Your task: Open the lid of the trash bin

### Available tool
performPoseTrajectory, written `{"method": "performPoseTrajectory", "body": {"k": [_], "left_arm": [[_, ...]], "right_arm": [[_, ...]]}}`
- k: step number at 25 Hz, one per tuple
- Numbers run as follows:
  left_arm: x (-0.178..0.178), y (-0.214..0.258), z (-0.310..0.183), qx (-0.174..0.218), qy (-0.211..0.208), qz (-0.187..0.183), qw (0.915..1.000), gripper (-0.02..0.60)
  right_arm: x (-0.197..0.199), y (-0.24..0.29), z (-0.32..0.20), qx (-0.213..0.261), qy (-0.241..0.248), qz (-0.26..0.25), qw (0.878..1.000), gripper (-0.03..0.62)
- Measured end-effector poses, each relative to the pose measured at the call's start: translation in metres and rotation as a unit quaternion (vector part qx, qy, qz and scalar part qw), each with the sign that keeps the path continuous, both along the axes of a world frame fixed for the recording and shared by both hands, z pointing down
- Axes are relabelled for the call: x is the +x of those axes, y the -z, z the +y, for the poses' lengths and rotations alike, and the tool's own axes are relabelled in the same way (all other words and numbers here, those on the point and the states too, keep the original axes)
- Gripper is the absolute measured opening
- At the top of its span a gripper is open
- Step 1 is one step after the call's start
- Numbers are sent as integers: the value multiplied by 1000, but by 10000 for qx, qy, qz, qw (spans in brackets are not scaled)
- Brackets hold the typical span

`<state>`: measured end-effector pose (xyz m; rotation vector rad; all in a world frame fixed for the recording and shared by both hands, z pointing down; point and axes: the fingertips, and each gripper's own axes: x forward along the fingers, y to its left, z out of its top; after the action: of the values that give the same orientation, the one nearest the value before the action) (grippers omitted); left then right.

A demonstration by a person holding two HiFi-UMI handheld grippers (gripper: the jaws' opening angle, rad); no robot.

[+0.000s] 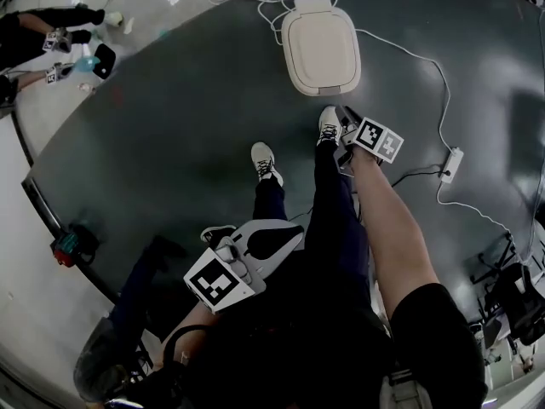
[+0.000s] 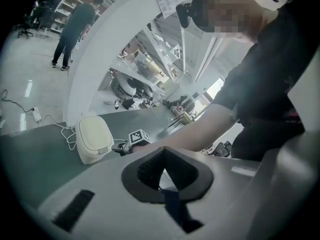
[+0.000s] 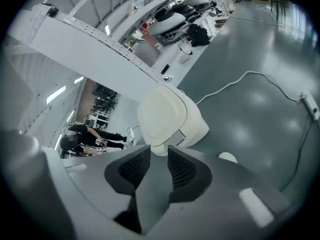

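The cream trash bin (image 1: 321,49) stands on the dark floor ahead of the person's feet, with its lid down. It also shows as the bin (image 2: 94,139) in the left gripper view and the bin (image 3: 165,116) in the right gripper view. My right gripper (image 1: 345,122) hangs low, just short of the bin's near edge and pointing at it. In its own view the right gripper (image 3: 159,151) is open, with nothing between the pads. My left gripper (image 1: 255,241) is held back near the person's legs. Its tips (image 2: 162,151) meet with nothing in them.
A white cable (image 1: 426,62) runs from the bin to a power strip (image 1: 451,164) on the right. The person's shoes (image 1: 264,162) stand just in front of the bin. Other people (image 1: 51,24) crouch at the far left. A chair (image 1: 511,288) sits at the right.
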<state>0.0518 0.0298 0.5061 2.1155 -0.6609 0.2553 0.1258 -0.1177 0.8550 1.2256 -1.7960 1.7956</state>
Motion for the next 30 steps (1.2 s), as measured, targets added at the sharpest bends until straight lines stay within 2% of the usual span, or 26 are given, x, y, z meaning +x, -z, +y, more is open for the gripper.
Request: {"method": "performPoseTrajectory", "body": {"k": [6, 14, 30], "left_arm": [[-5, -33, -1, -176, 28, -119, 9998, 2], [-3, -59, 12, -491, -9, -151, 9987, 2], [-6, -68, 10, -599, 230, -25, 9979, 2]], "right_arm": [[1, -56, -2, -465, -506, 79, 9976, 123], [-2, -100, -10, -737, -761, 173, 9942, 129], [-1, -111, -8, -830, -927, 272, 9918, 146]]}}
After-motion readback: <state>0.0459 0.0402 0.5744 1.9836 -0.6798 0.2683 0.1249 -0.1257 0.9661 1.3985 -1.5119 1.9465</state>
